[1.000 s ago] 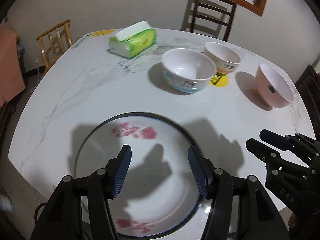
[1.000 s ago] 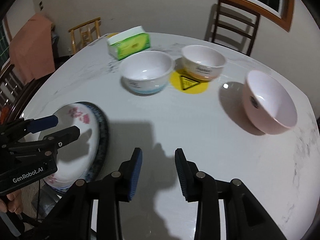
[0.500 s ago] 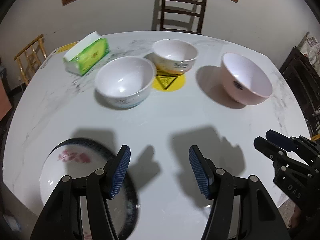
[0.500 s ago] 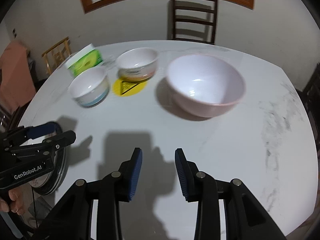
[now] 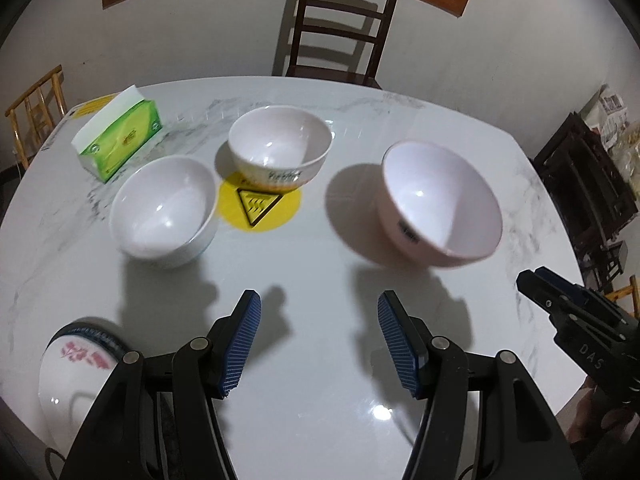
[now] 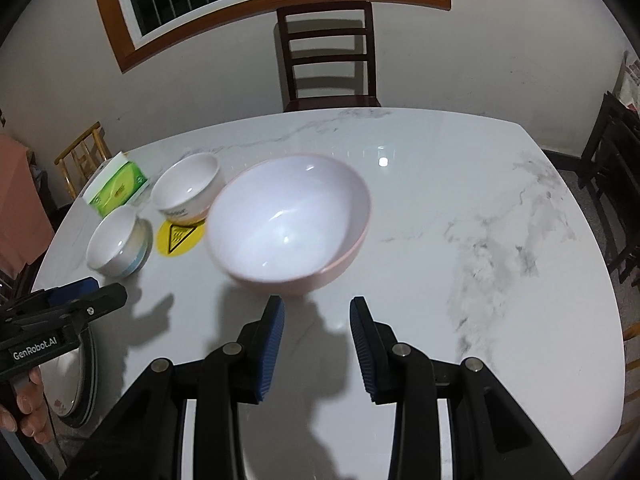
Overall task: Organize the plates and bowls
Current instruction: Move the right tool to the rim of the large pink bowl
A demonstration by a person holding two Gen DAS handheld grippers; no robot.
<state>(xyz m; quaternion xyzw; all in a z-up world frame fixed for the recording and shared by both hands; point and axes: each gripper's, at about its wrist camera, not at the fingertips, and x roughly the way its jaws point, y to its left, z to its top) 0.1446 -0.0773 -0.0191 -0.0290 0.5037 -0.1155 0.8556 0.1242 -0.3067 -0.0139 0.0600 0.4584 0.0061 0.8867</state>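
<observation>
Both sets of jaws stand apart and hold nothing: the right gripper (image 6: 316,350) hangs just short of the pink bowl (image 6: 288,220), its fingers pointing at the near wall, while the left gripper (image 5: 318,340) hovers over bare table (image 5: 320,264) with its fingers spread wider. The pink bowl sits near the middle of the table, to the right of two white bowls, one (image 5: 164,208) nearer and one (image 5: 280,148) resting partly on a yellow warning sticker (image 5: 260,210); a flowered plate (image 5: 76,372) lies at the near left edge, and a green tissue pack (image 5: 120,136) stands beyond the bowls. The likeliest trouble is the grasp on the pink bowl: its wall is smooth and flares outward, so a pinch on the rim taken too shallow could slip, or tip the bowl as it lifts. A push from one finger before the other closes would probably slide it across the glossy stone toward the white bowls. The plate appears to sit very close to the table's edge, though the fisheye makes that hard to judge, and a careless sweep of the left gripper could knock it off.
</observation>
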